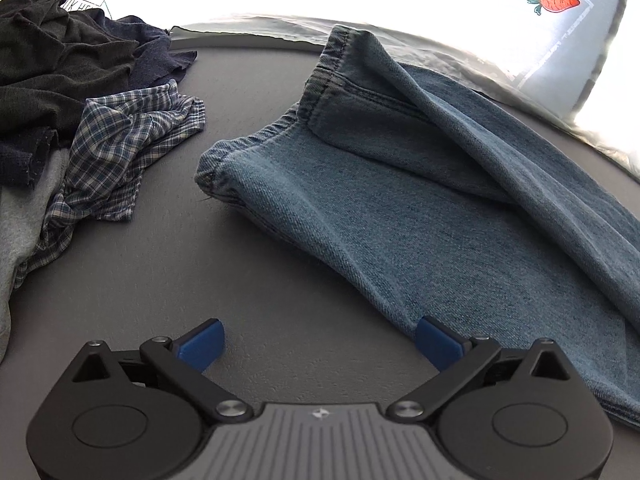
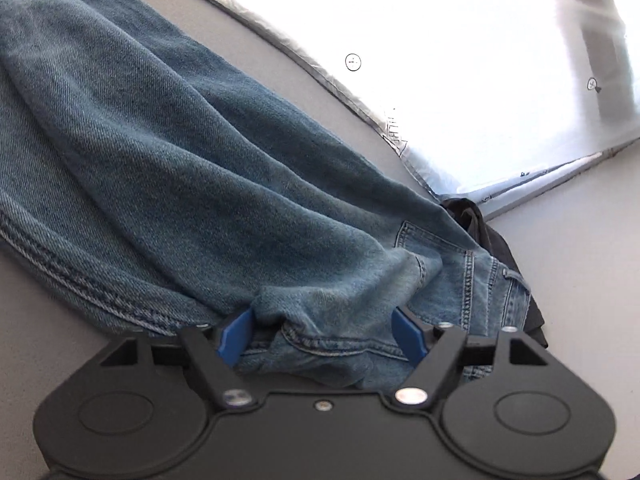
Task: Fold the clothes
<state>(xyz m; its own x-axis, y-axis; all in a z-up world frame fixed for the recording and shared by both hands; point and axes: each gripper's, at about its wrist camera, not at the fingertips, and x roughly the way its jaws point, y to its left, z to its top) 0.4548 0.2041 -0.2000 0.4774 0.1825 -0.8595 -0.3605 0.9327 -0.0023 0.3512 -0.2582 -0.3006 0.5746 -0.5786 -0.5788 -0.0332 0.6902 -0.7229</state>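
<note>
Two claws are in your hands, and both stand apart with nothing pinched. Your left claw [image 1: 320, 344] sits at the bottom centre of the left wrist view, spread wide over bare grey bench [image 1: 256, 280]; its right blue fingertip [image 1: 436, 340] lies at the near edge of the jeans [image 1: 400, 208], and whether it touches the cloth cannot be told from here. The left blue fingertip has only bench in front of it.

The jeans stretch from the middle of that frame down to the lower right, laid along the bench with one leg folded over the other and the two hems pointing toward the upper centre. In the upper left lies a heap of other laundry: a dark garment [image 1: 56, 64], a plaid shirt [image 1: 132, 140] just right of it, and a grey piece [image 1: 24, 232] at the left edge. A white sheet with a carrot print [image 1: 554, 2] fills the top right, beyond the bench edge.

In the right wrist view your right claw [image 2: 326, 332] is at the bottom centre, jaws partly spread, with a bunched ridge of the jeans [image 2: 160, 152] near the waistband lying between the pads; the pads do not squeeze it. A back pocket [image 2: 436, 256] shows right of centre, and a black cloth [image 2: 492, 236] peeks out from behind the denim at the right.
</note>
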